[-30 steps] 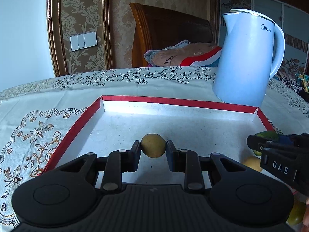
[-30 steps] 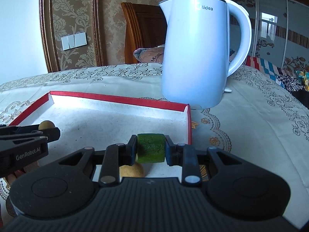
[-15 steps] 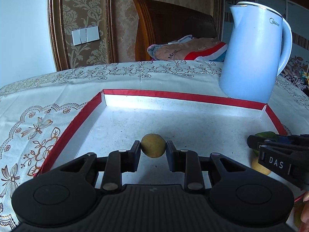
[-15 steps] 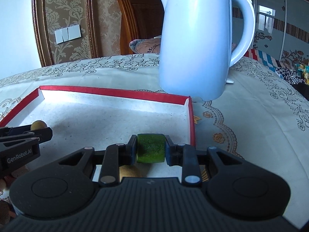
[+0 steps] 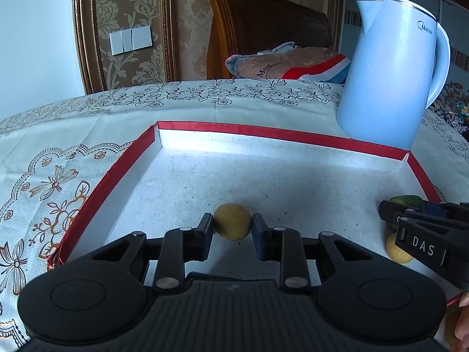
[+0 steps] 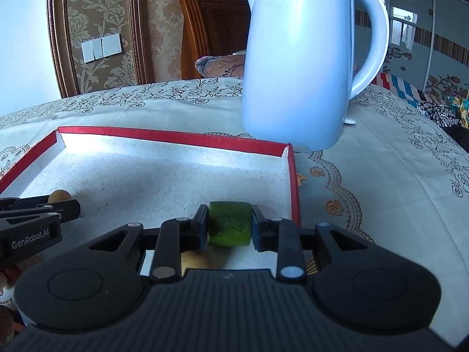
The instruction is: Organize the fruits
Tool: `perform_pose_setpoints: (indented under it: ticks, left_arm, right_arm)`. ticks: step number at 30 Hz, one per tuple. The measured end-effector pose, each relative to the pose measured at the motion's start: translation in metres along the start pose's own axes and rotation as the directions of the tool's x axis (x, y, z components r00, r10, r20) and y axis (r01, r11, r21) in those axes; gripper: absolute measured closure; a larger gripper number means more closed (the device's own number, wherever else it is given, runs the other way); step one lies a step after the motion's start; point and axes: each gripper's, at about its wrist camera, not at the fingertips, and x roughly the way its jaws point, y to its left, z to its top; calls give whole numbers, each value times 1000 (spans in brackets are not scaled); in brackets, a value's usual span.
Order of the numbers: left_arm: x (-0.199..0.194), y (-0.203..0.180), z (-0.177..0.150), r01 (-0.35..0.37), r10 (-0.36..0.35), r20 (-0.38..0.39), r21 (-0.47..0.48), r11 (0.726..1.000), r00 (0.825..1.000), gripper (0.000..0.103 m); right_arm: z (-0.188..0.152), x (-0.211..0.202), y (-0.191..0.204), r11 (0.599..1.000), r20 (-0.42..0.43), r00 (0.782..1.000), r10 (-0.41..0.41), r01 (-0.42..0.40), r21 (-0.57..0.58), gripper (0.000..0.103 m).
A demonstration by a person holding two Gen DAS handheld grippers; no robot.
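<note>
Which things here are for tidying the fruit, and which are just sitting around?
For the job: yellow fruit in the left gripper; green fruit in the right gripper; another yellow fruit lying loose; red-edged tray.

Just lying about: kettle, tablecloth, cushion, wall switches.

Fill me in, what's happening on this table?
A person is sorting fruit with a handheld claw in each hand. The left claw is shut on a small round yellow-brown fruit, the right claw on a green fruit. Both are held over the red-rimmed tray. Another yellowish fruit sits below the right claw. A pale blue kettle stands behind the tray's far right corner.
</note>
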Motion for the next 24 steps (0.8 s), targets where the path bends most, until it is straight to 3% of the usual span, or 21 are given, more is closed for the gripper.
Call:
perform_pose_setpoints:
  ticks: [4,9,16,17,18,24]
  left_arm:
    - [-1,2,0,1,-1,-3,-13,1000,1000,75]
    - [-2,3,-1,6,-6,-1,-27,1000,1000,75]
    - [-7,4,-5,17,-16,10,-28,999,1000,75]
    - [-8,3,-6,13,-13,15,-21,1000,1000,75]
    - [-9,2,-7,6,-5,20,-11,1000,1000,75]
    - [-19,0,-12,5,-6,54,17,1000,999,74]
  right_arm:
    - [-1,-1,0,1000,5,1000,2,-2,1,72]
    - [-2,-7,-1,1000,29,1000,-5,5,14,52]
    - [-5,-13,2,1000,46,999,13,-14,9,38]
    - [-6,-15,2,1000,57,998,3,-3,8,29]
    - [-7,-18,2,1000,72,997,3,-3,8,27]
    - [-12,-25,2,1000,87,996,9,-9,4,26]
